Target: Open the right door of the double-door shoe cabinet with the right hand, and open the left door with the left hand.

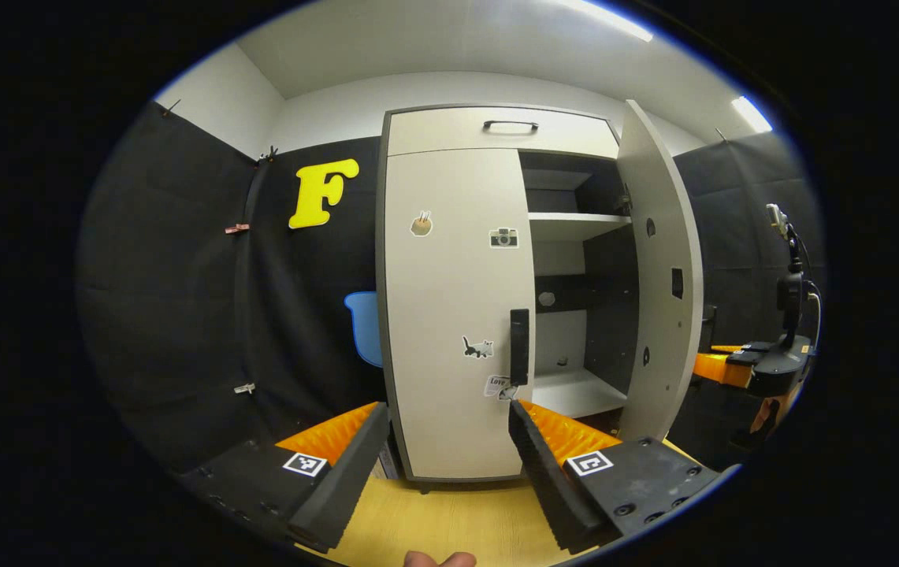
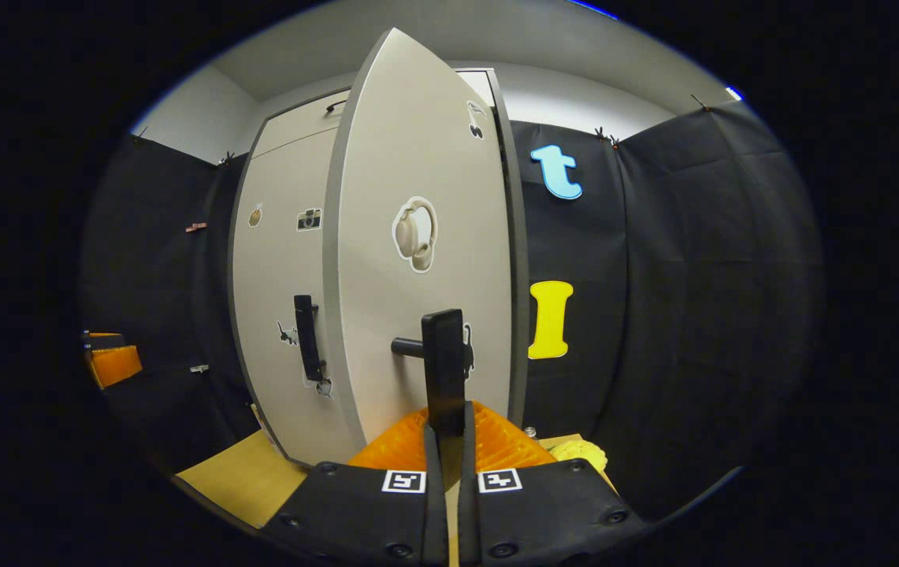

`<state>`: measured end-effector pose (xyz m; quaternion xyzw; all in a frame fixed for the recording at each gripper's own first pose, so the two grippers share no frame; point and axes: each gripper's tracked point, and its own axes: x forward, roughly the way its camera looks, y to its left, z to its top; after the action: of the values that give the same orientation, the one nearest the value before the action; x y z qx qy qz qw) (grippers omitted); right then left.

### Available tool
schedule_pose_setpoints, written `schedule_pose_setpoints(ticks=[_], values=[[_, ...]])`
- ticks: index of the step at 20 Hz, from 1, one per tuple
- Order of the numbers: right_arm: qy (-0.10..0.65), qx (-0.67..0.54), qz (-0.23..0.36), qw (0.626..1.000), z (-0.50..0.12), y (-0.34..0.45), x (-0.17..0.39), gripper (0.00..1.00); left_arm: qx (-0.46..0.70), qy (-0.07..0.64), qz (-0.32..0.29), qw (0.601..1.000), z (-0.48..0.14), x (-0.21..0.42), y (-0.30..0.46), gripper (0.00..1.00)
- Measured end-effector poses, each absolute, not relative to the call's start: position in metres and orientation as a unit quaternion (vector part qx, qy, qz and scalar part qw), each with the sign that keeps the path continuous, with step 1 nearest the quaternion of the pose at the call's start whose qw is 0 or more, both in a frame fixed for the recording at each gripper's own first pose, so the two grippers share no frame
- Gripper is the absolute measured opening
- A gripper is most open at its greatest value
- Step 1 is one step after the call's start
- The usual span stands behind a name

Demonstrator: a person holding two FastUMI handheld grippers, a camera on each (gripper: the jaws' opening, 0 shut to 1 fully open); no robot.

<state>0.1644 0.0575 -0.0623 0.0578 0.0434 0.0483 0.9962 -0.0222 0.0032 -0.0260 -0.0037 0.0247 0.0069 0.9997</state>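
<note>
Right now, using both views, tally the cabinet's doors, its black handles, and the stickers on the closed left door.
Doors: 2 (left door, right door)
Black handles: 3 (top handle, left handle, right handle)
Left-door stickers: 4
Total: 9

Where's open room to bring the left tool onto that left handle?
Free: the gap in front of the closed left door, between the left tool and its handle. Crowded rightward: the open right door, held by the right tool.
</note>
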Motion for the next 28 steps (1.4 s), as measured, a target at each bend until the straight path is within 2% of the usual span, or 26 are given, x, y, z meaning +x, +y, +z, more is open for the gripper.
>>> schedule_pose_setpoints(ticks=[4,7,8,9,10,16,17,23,24,26,28], values=[[0.039,0.038,0.013,0.998,-0.061,0.032,0.166,0.08,0.0,0.026,-0.009,1.0,-0.024,-0.017,-0.023,0.95],[0.01,0.049,-0.024,0.998,-0.051,0.011,0.172,0.07,0.007,0.024,-0.017,1.0,-0.021,-0.012,-0.039,0.95],[0.034,0.063,-0.012,0.997,-0.06,0.011,0.177,0.05,0.007,0.024,-0.019,1.0,-0.02,-0.011,-0.044,0.95],[0.029,0.082,-0.006,0.996,-0.056,0.013,0.172,0.05,0.005,0.023,-0.021,1.0,-0.02,-0.01,-0.048,0.92],[0.029,0.079,-0.005,0.996,-0.056,0.015,0.171,0.05,0.004,0.023,-0.022,0.999,-0.02,-0.008,-0.051,0.95],[0.031,0.068,0.004,0.997,-0.054,0.013,0.171,0.05,0.007,0.029,-0.017,0.999,-0.023,-0.001,-0.054,0.92],[0.031,0.066,0.004,0.997,-0.054,0.013,0.171,0.05,0.006,0.03,-0.016,0.999,-0.022,0.0,-0.055,0.95],[0.011,0.038,-0.006,0.999,-0.044,0.004,0.16,0.1,0.007,0.028,-0.011,1.0,-0.022,0.003,-0.055,0.95],[0.011,0.03,-0.007,0.999,-0.044,0.001,0.154,0.1,0.007,0.029,-0.01,1.0,-0.022,0.002,-0.054,0.92],[0.01,0.023,-0.015,1.0,-0.04,-0.001,0.138,0.11,0.009,0.03,-0.008,0.999,-0.023,0.001,-0.053,0.95],[0.013,0.031,-0.02,0.999,-0.037,-0.001,0.127,0.17,0.011,0.03,-0.008,0.999,-0.023,-0.001,-0.051,0.95]])
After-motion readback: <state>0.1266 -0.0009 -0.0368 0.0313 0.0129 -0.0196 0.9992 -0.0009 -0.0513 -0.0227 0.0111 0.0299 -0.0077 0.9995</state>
